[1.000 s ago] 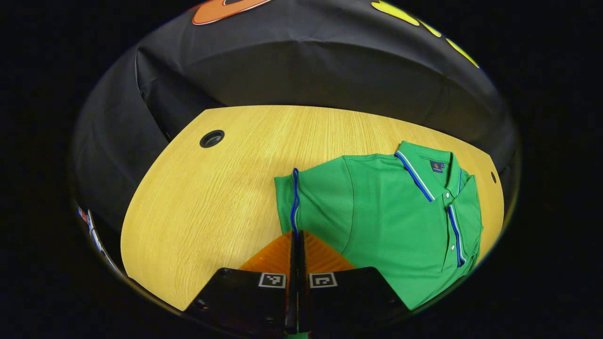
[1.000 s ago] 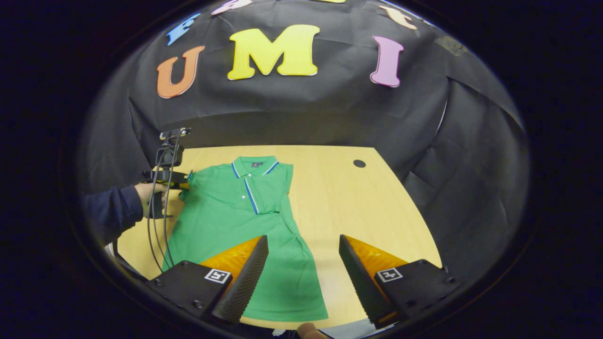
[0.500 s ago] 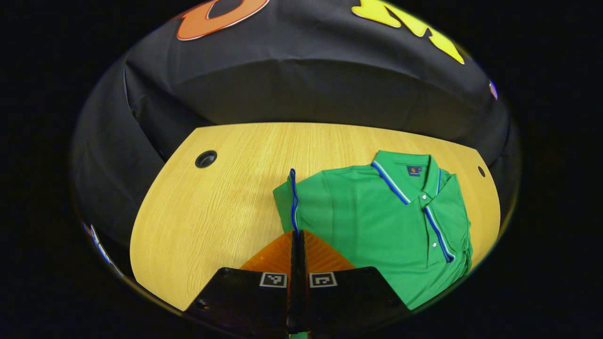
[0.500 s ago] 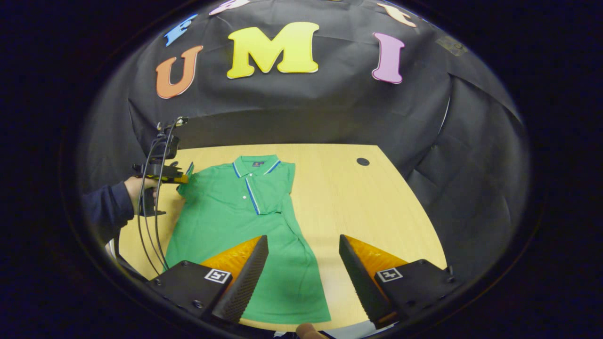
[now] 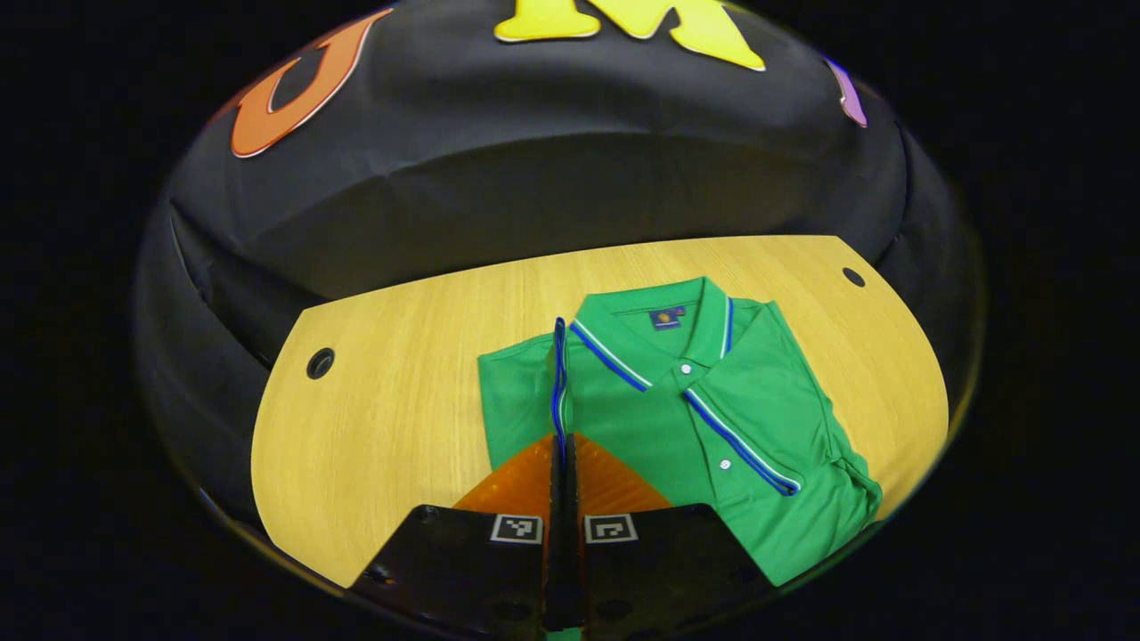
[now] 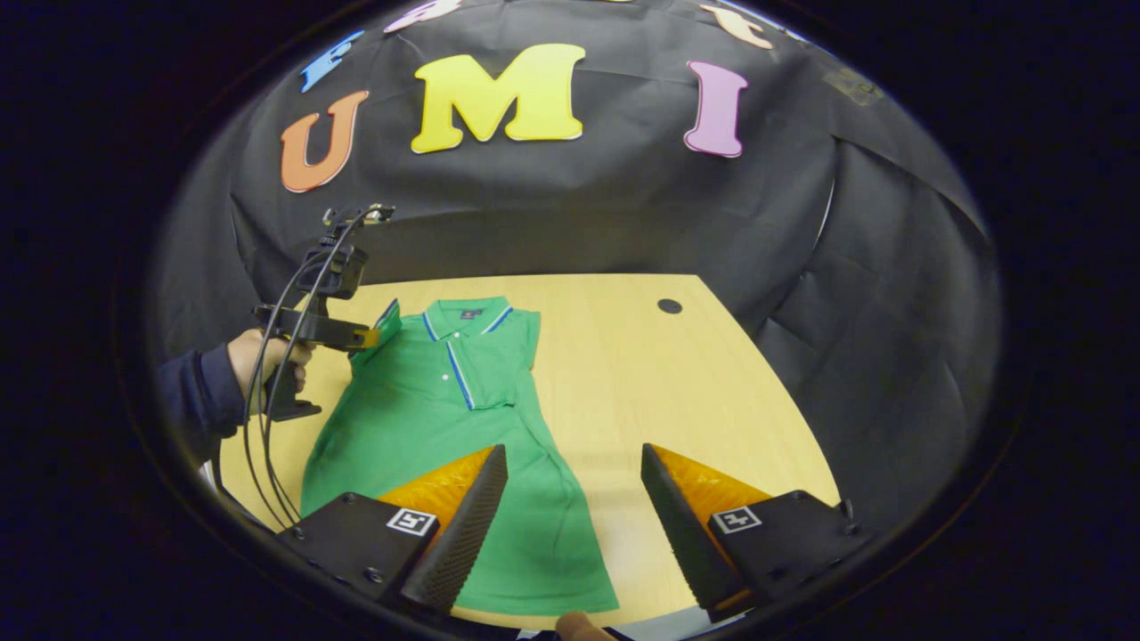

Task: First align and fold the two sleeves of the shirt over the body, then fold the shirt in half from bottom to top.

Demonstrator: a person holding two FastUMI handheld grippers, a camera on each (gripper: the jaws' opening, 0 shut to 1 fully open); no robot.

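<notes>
The left tongs (image 5: 561, 463), pinching the blue-trimmed cuff of the left sleeve (image 5: 558, 383), have carried it up off the worktop (image 5: 401, 418) and inward since a second ago; it now hangs over the shoulder beside the collar (image 5: 659, 325). So the second sleeve fold looks under way, with the other sleeve (image 6: 508, 361) already lying across the chest. The green polo shirt (image 6: 427, 427) lies flat on the worktop's left half, long axis running from the near hem to the collar at the far side. The right tongs (image 6: 574, 499) hover spread and empty above the hem.
</notes>
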